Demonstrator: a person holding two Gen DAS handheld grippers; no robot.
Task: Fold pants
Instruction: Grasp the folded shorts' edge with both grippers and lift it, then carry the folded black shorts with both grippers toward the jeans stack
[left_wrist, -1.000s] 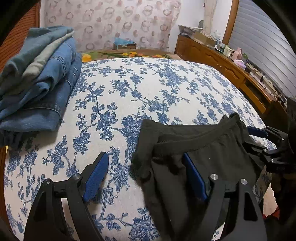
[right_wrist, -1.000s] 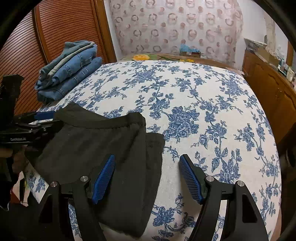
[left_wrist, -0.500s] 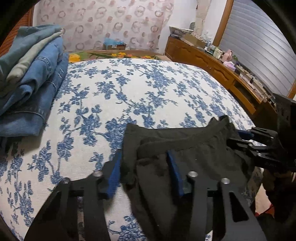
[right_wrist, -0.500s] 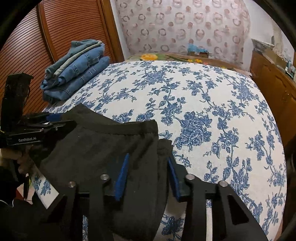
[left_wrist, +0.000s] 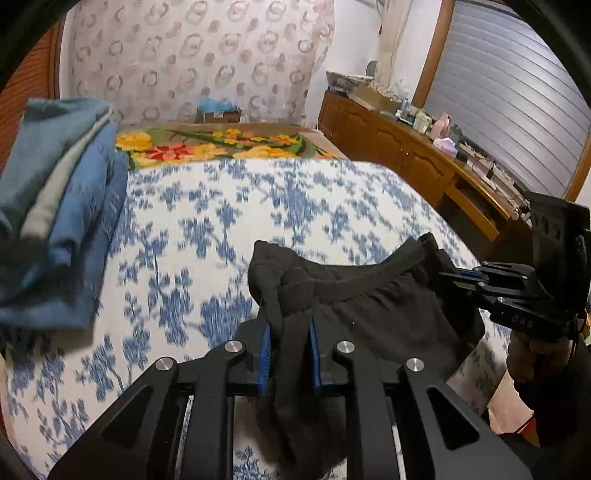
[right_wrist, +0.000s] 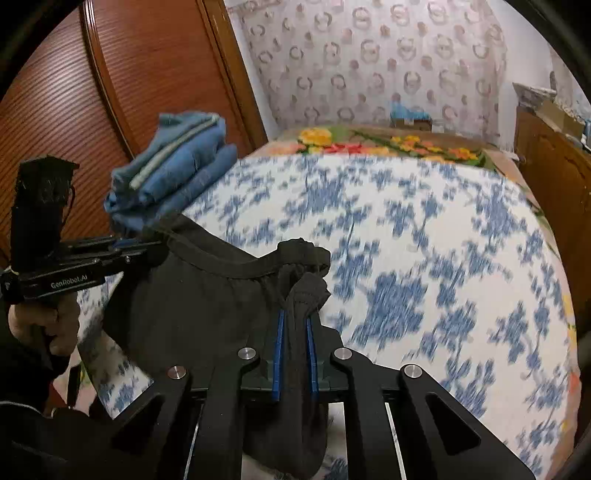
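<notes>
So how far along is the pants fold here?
Early. Done: both grippers have just closed on the black pants, left gripper and right gripper each pinching a waistband corner. In hand: the waistband hangs between them above the bed. Left: every fold; a jeans stack sits aside.

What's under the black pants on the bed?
The black pants lie over the blue-flowered bedspread, which shows all around them. Whatever is directly beneath the cloth is covered.
</notes>
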